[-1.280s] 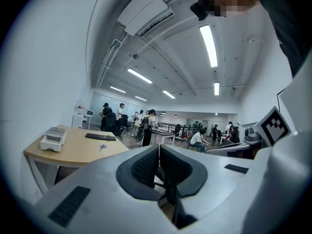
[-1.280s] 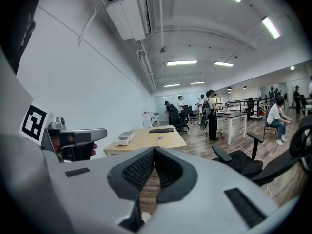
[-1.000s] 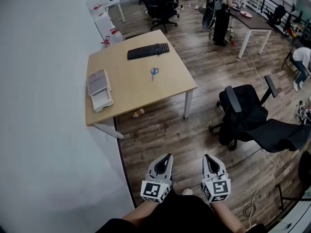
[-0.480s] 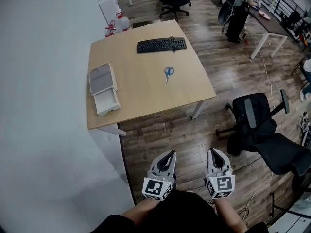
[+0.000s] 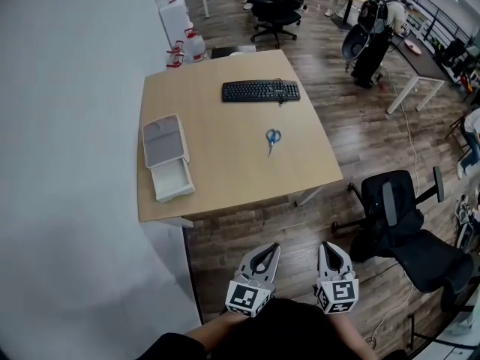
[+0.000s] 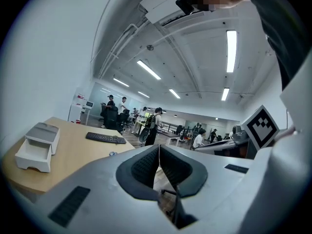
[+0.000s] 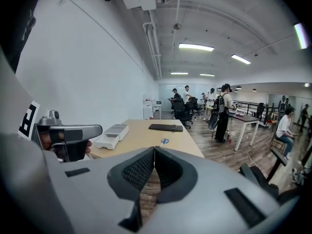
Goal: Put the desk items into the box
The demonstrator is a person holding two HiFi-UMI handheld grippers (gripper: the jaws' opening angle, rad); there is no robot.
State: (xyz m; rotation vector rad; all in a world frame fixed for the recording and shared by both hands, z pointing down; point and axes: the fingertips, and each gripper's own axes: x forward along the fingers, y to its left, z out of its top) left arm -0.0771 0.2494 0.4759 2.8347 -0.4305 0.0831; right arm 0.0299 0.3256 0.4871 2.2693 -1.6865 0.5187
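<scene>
Jaws of left gripper point(image 5: 270, 250) pressed together, nothing between; same on right gripper point(image 5: 331, 247), pads meeting, empty; both held low before the body, side by side over wood floor point(image 5: 247, 223), well short of desk point(image 5: 225, 190). On desk: white box point(image 5: 169, 160) near left edge by the wall point(image 5: 67, 126), open tray end toward near edge; blue-handled scissors point(image 5: 272, 138) lying about mid-desk, well apart from box; black keyboard point(image 5: 260, 91) along far edge. Black office chair point(image 5: 397, 223) off desk's near right corner; people at tables farther back.
</scene>
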